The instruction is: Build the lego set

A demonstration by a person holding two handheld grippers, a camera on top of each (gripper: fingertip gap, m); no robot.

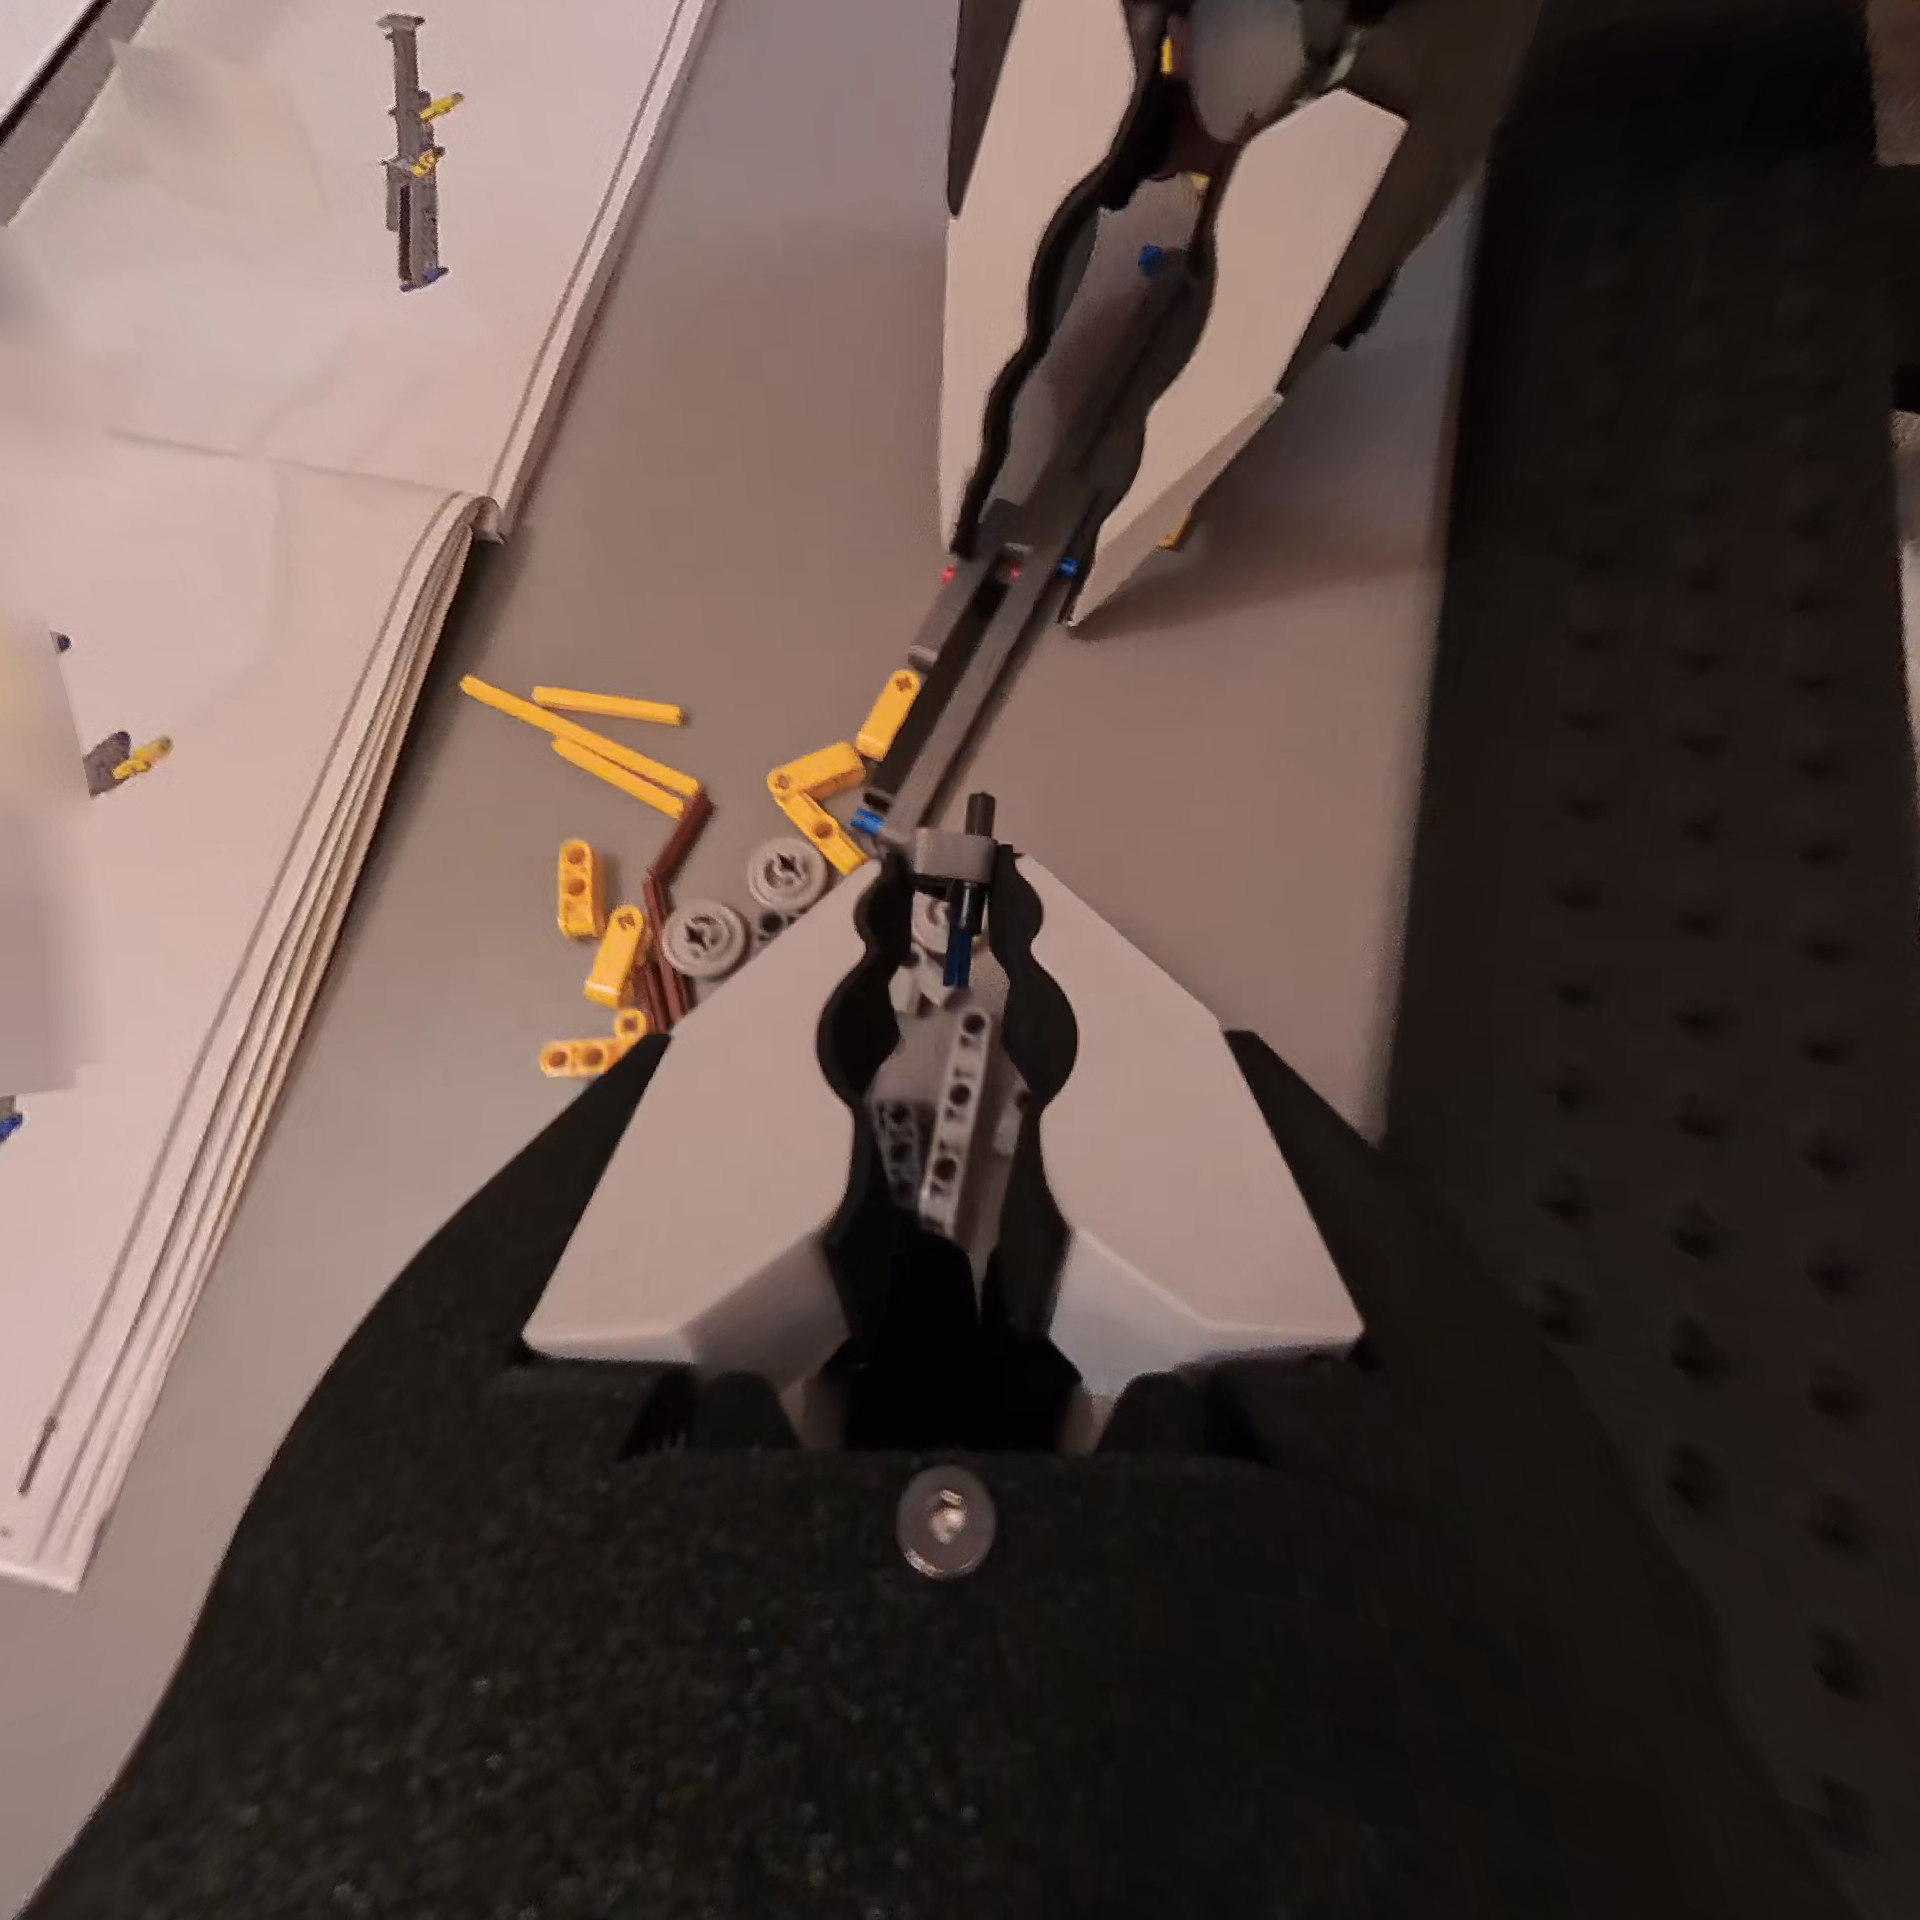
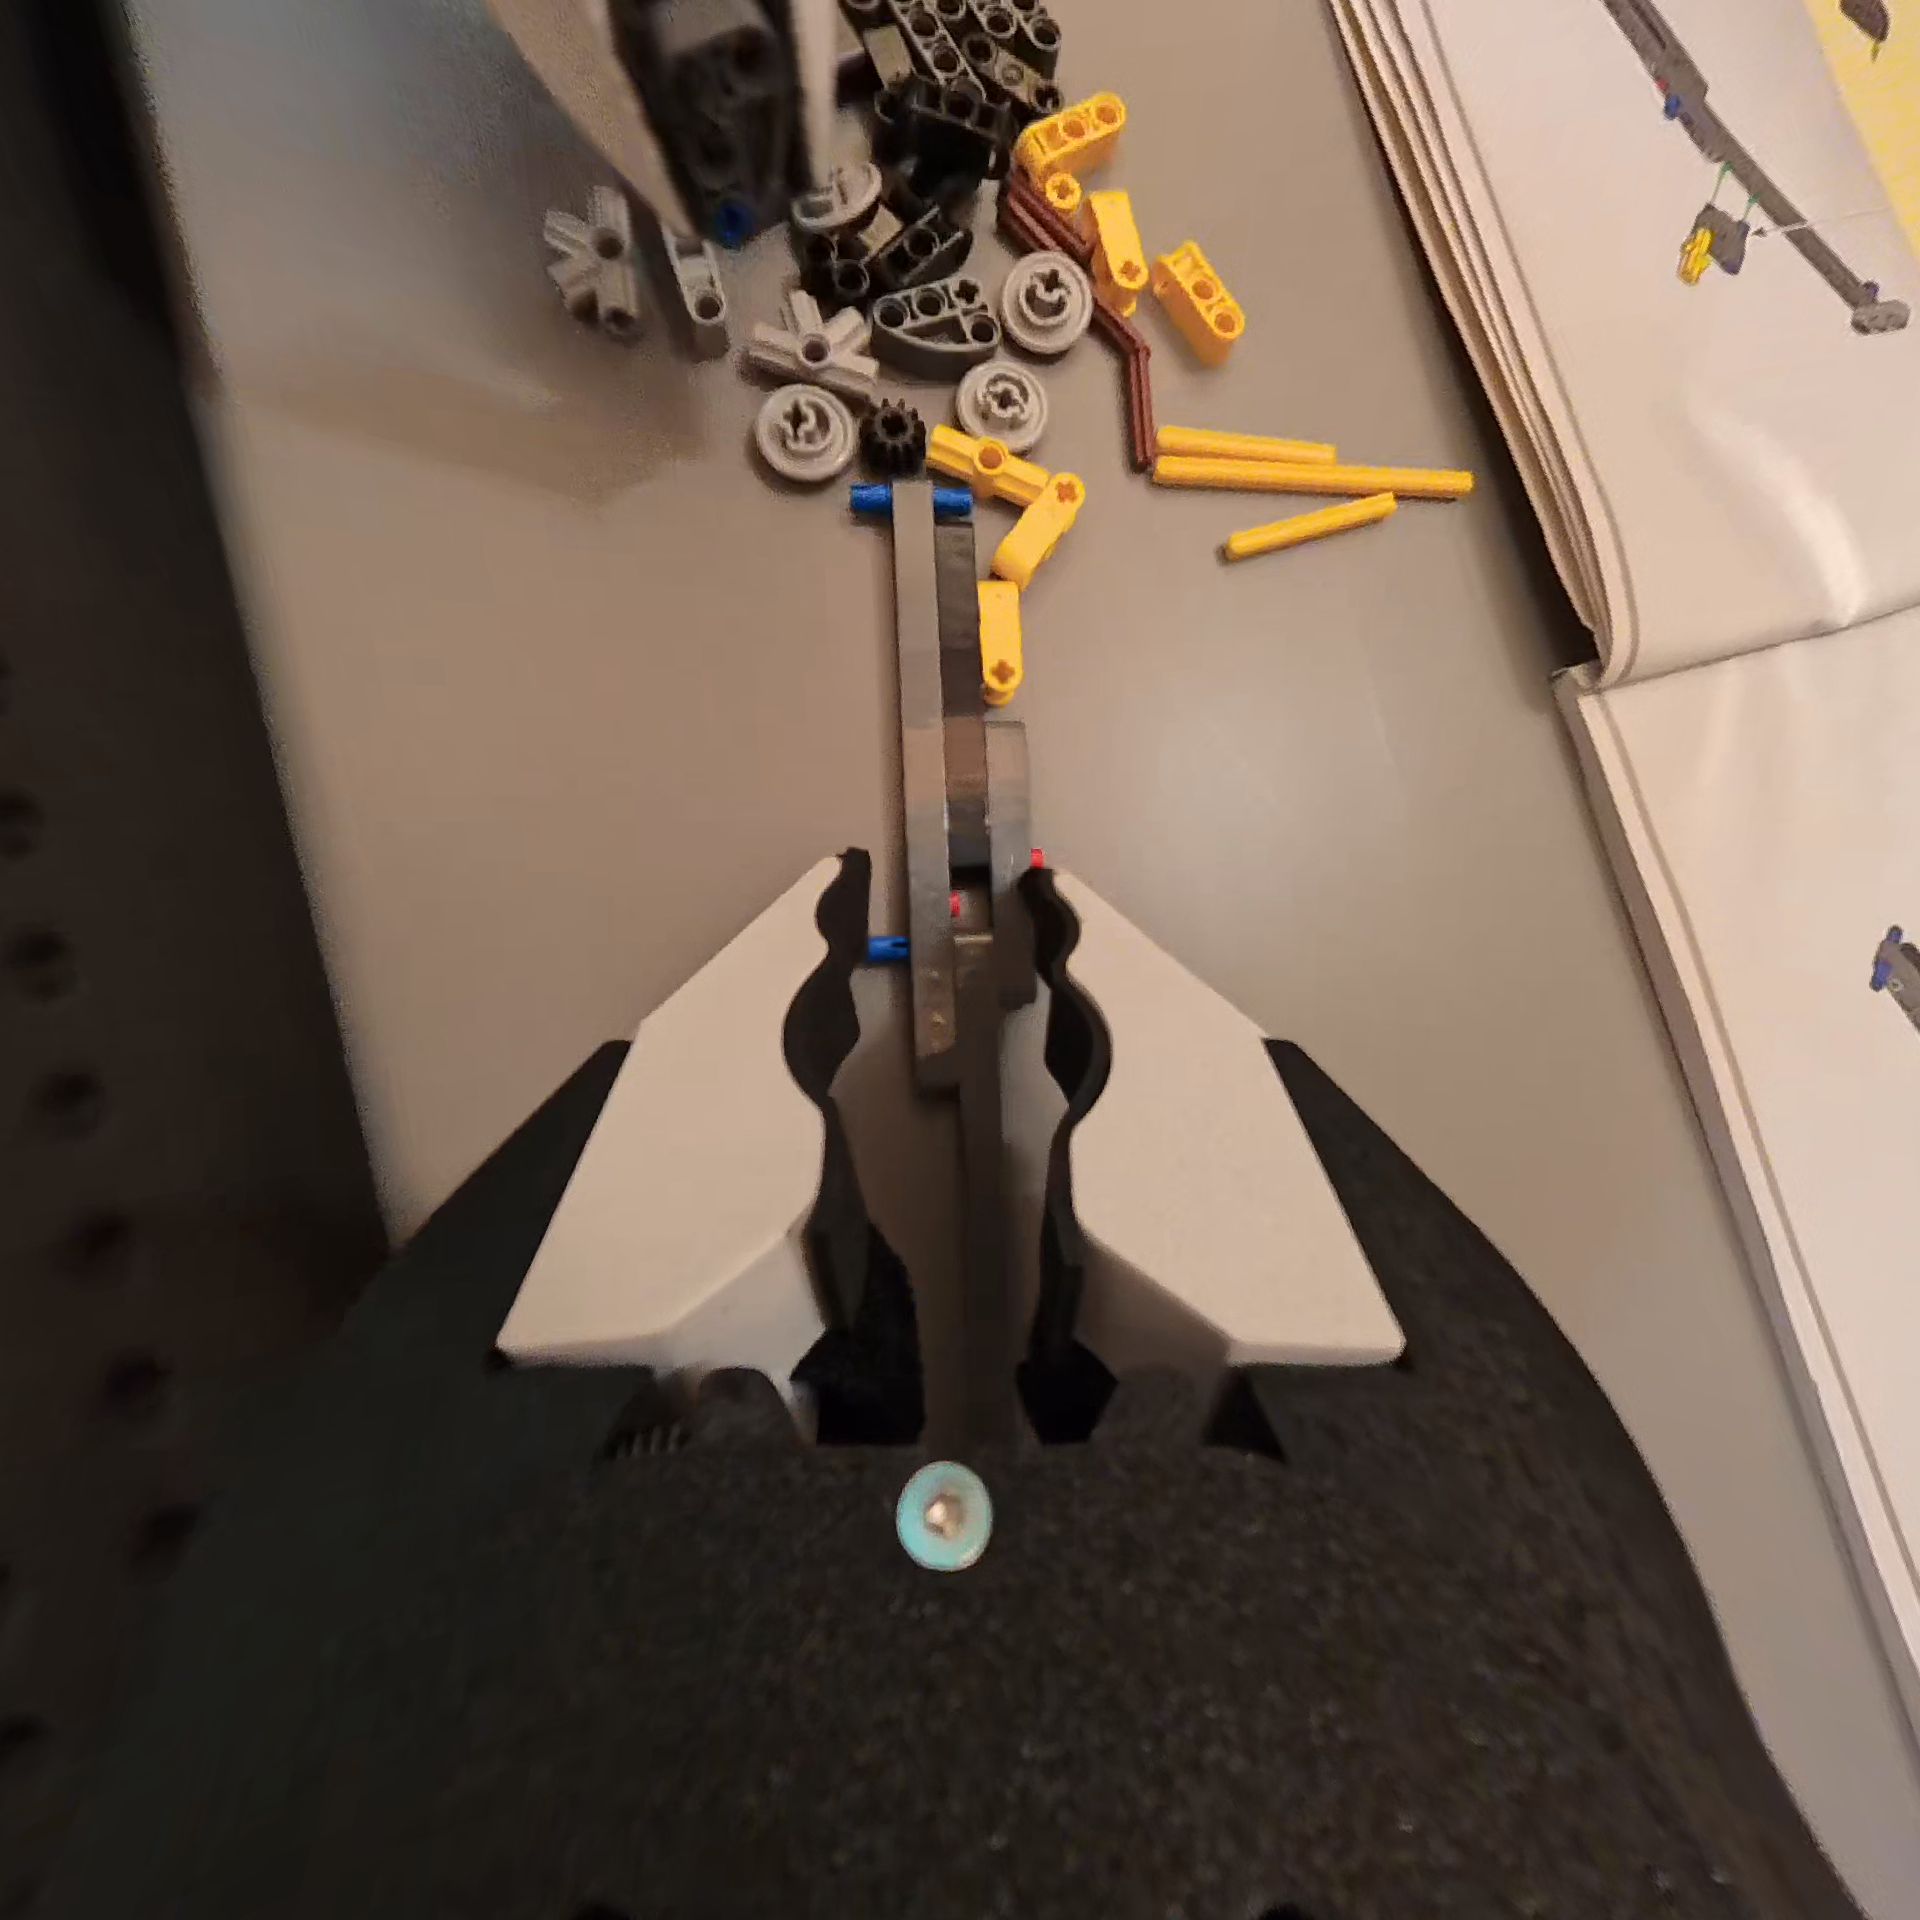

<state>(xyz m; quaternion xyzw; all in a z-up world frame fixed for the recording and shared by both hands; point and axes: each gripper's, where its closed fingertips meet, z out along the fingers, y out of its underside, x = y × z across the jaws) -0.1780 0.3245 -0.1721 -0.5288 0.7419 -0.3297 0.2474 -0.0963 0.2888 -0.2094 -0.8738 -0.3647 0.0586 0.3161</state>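
Note:
My left gripper [image 1: 951, 868] is shut on a small light-grey connector piece [image 1: 951, 852] that carries a black pin on top and a blue pin below. My right gripper [image 2: 945, 868] is shut on a long dark-grey beam assembly [image 2: 935, 644] with blue pins at its far end and red pins near my fingers. In the left wrist view the same beam assembly [image 1: 961, 686] reaches from the right gripper [image 1: 1023, 561] down toward my left fingertips. Its blue-pinned end lies just left of the grey piece. In the right wrist view the left gripper [image 2: 717, 114] shows at the top.
Loose parts lie on the grey table [image 2: 520, 623]: yellow axles [image 2: 1309, 478], yellow connectors [image 1: 592, 883], grey round discs [image 2: 800, 431], brown axles [image 1: 665, 914], black beams [image 2: 935, 125]. An open instruction booklet [image 1: 260, 416] lies to one side. A black perforated board [image 1: 1714, 935] borders the other side. The tips of one gripper are about 10 cm away from the tips of the other.

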